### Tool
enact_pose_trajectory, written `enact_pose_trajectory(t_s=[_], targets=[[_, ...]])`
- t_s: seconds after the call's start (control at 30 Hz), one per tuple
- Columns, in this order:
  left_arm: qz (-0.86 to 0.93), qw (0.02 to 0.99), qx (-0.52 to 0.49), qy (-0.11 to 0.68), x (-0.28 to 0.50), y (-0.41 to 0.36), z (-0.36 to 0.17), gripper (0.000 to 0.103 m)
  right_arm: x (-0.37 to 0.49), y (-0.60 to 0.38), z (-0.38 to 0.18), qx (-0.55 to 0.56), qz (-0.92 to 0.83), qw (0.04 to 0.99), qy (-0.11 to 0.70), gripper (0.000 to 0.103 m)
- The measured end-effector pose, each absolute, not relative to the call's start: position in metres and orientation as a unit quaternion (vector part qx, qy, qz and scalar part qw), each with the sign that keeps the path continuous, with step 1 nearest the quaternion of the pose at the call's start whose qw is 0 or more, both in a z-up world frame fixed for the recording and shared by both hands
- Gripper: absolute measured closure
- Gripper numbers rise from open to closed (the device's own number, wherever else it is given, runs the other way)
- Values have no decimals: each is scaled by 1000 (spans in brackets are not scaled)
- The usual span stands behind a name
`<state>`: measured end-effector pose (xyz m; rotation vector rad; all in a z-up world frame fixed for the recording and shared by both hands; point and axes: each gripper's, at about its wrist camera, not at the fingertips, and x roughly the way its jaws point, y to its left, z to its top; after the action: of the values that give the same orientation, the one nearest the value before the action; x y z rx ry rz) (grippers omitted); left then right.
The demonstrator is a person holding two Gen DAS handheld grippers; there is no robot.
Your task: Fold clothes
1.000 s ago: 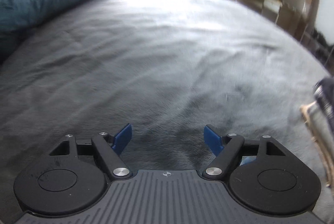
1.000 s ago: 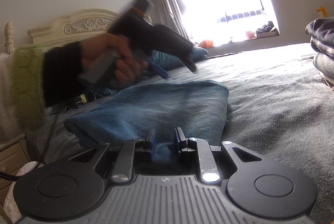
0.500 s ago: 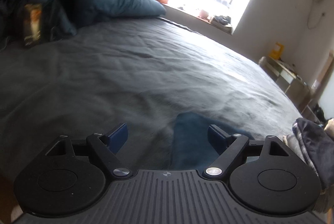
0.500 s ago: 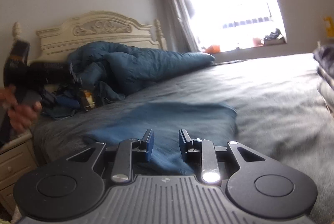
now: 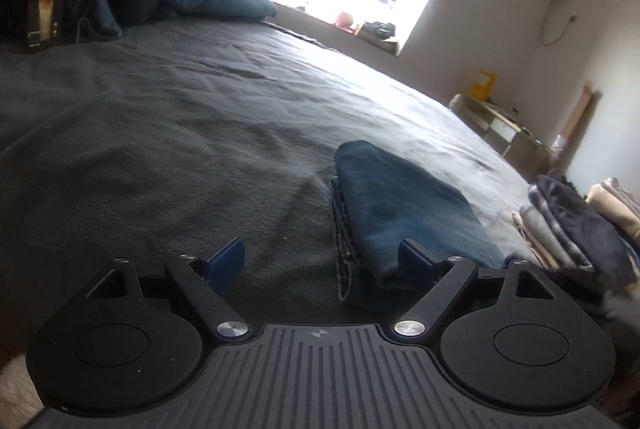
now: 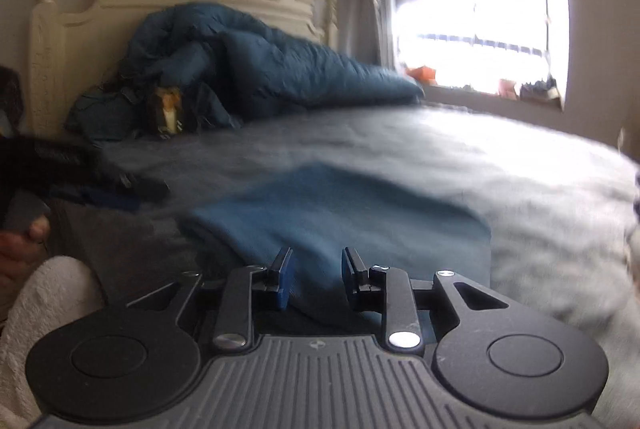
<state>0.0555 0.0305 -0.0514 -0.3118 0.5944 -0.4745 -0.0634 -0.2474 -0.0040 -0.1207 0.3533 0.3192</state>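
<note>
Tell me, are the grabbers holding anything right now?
No. The left gripper and right gripper are both open and empty; the folded jeans lie loose on the bed.

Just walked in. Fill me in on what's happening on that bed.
A person is folding clothes with a handheld gripper in each hand. A blue garment lies folded on the grey bedspread. The left gripper is wide open just short of it, holding nothing. The right gripper is partly open over the garment's near edge, gripping nothing. A stack of folded clothes sits to the right, and a rumpled blue duvet is by the headboard.
</note>
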Motion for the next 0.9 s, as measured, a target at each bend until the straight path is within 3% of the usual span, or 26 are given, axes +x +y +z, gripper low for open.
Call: enact_pose_trajectory(t_s=[0.13, 0.4, 0.47, 0.53, 0.73, 0.83, 0.9], targets=[[-230, 915, -169, 285, 53, 37, -60, 18, -72, -209, 3, -154, 206, 954, 152, 65], [-233, 918, -166, 273, 44, 49, -64, 18, -55, -141, -34, -327, 194, 913, 147, 69], [-237, 918, -167, 270, 43, 49, -63, 18, -53, -138, -38, -329, 191, 913, 145, 86], [-241, 918, -165, 267, 42, 49, -62, 18, -51, -136, -42, -330, 188, 914, 143, 87], [-258, 917, -163, 257, 46, 36, -54, 18, -53, -131, -51, -329, 170, 919, 132, 84], [-266, 918, -151, 252, 47, 25, -51, 18, -73, -151, -29, -239, 182, 946, 124, 73], [-272, 917, -146, 252, 47, 18, -51, 18, -82, -173, -23, -169, 182, 956, 155, 72]])
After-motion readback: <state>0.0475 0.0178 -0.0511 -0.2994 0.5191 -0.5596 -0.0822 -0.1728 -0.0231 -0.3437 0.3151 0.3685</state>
